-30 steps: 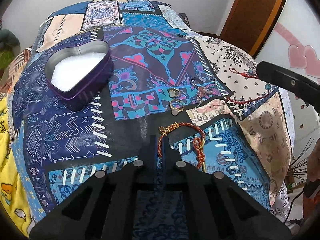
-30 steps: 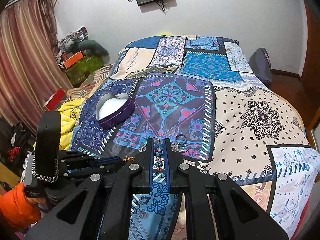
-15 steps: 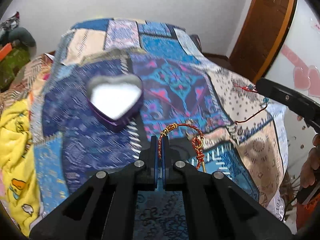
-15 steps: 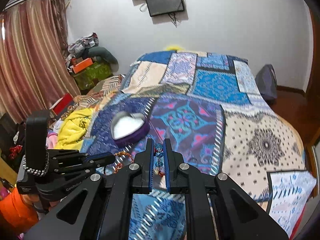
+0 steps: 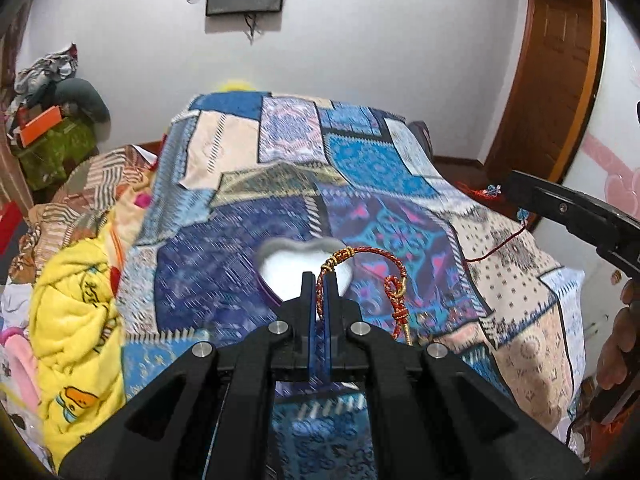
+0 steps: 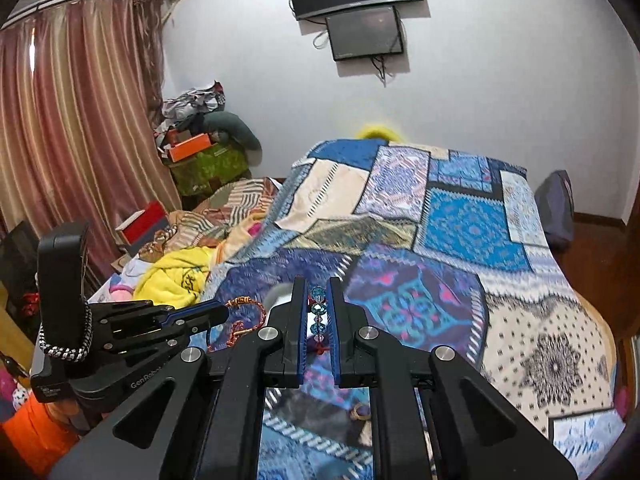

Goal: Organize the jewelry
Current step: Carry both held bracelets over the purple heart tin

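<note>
My left gripper (image 5: 319, 280) is shut on a red and gold braided cord bracelet (image 5: 394, 294), which loops out to the right and hangs above the bed. Just beyond its tips sits the purple heart-shaped tin (image 5: 304, 268) with a white lining. My right gripper (image 6: 318, 286) is shut on a string of blue crystal beads (image 6: 319, 310) on a red thread. In the right wrist view the left gripper (image 6: 216, 314) is at the left with the cord bracelet (image 6: 246, 318); the tin (image 6: 278, 294) is mostly hidden behind my right fingers. The right gripper's finger (image 5: 560, 208) shows in the left wrist view.
A patchwork bedspread (image 6: 460, 240) covers the bed. A yellow blanket (image 5: 76, 312) and clutter lie at the left. A ring (image 6: 360, 410) lies on the bedspread below my right gripper. A dark bag (image 6: 556, 208) stands at the bed's far right by the wooden door (image 5: 556, 72).
Both grippers have lifted and tilted up, carrying their pieces off the bedspread. The left gripper has swung toward the heart tin, which now sits just beyond its tips.
</note>
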{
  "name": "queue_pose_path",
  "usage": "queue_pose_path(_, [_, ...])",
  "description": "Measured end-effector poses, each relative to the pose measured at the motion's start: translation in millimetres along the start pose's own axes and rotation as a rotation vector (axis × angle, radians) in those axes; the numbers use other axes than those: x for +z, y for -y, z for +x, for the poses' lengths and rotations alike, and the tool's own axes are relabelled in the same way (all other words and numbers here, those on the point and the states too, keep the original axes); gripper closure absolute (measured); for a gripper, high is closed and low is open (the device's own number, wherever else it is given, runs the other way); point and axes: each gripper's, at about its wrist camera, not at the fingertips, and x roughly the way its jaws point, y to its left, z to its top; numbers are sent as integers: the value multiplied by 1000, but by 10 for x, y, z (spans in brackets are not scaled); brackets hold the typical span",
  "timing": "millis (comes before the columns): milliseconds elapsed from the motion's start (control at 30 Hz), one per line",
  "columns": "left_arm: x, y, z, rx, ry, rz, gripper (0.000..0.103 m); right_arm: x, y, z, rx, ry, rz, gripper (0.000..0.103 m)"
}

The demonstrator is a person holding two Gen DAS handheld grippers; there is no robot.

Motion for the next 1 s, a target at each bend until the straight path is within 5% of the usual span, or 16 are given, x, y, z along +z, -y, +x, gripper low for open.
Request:
queue_pose_path(367, [216, -181, 151, 40, 34, 3, 102, 173, -85, 415, 49, -15, -6, 95])
queue_pose_path(1000, [97, -338, 944, 34, -102, 1, 102, -18, -34, 1277, 65, -188, 33, 95])
